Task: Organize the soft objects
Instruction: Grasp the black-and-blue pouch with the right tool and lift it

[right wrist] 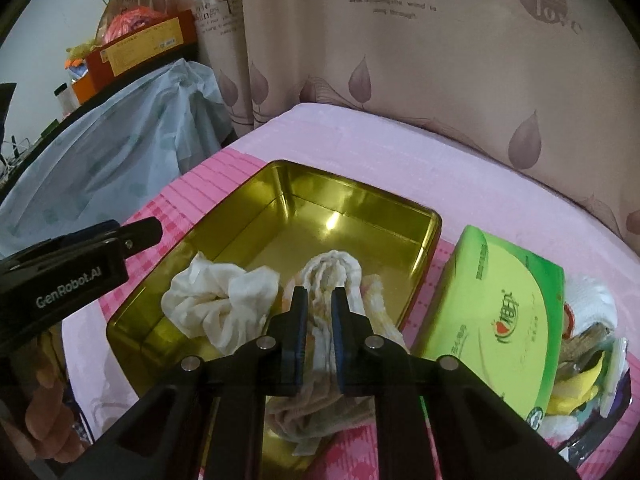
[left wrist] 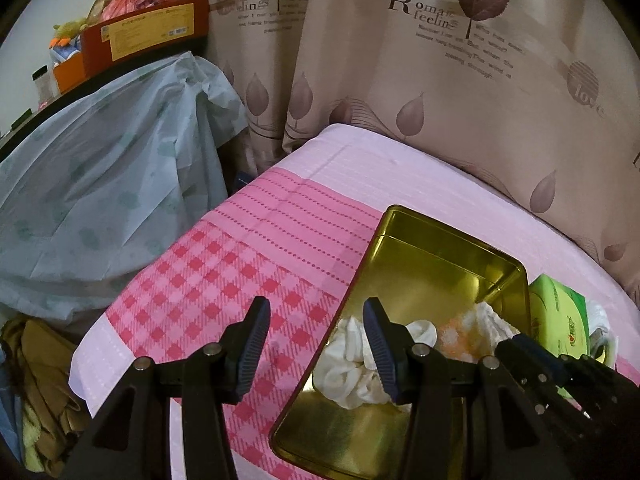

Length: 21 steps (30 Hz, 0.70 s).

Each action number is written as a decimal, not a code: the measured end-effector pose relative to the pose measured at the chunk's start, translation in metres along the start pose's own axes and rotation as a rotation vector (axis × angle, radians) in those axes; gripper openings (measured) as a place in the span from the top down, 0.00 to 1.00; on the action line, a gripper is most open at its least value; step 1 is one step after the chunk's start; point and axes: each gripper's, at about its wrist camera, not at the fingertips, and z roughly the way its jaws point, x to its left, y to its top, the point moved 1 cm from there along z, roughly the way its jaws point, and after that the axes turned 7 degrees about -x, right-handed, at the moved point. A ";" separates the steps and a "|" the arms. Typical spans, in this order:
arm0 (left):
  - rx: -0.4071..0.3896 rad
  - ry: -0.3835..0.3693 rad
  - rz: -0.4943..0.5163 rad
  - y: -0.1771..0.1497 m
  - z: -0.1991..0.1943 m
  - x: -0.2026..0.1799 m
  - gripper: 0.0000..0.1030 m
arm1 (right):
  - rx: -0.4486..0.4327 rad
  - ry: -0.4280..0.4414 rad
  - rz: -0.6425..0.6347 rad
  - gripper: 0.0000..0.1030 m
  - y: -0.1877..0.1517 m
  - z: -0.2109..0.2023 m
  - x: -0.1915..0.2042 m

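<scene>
A gold metal tin point(right wrist: 360, 216) lies open on the pink bed; it also shows in the left wrist view point(left wrist: 440, 256). A crumpled white cloth point(right wrist: 224, 300) lies in its near left part, also seen in the left wrist view point(left wrist: 352, 376). My right gripper point(right wrist: 320, 300) is shut on a cream towel point(right wrist: 336, 268) and holds it over the tin's near edge, the towel hanging down between the fingers. My left gripper point(left wrist: 316, 320) is open and empty, over the tin's left rim, and shows at the left in the right wrist view point(right wrist: 136, 236).
A green tissue pack point(right wrist: 500, 312) lies right of the tin, with a pile of mixed small items point(right wrist: 588, 352) beyond it. A curtain point(right wrist: 440, 80) hangs behind the bed. A blue-covered bulk point(left wrist: 100, 200) with boxes point(left wrist: 148, 36) on top stands at the left.
</scene>
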 end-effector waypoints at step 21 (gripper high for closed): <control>0.000 -0.020 0.016 -0.003 -0.002 -0.006 0.52 | -0.066 0.034 -0.002 0.74 -0.022 -0.042 0.012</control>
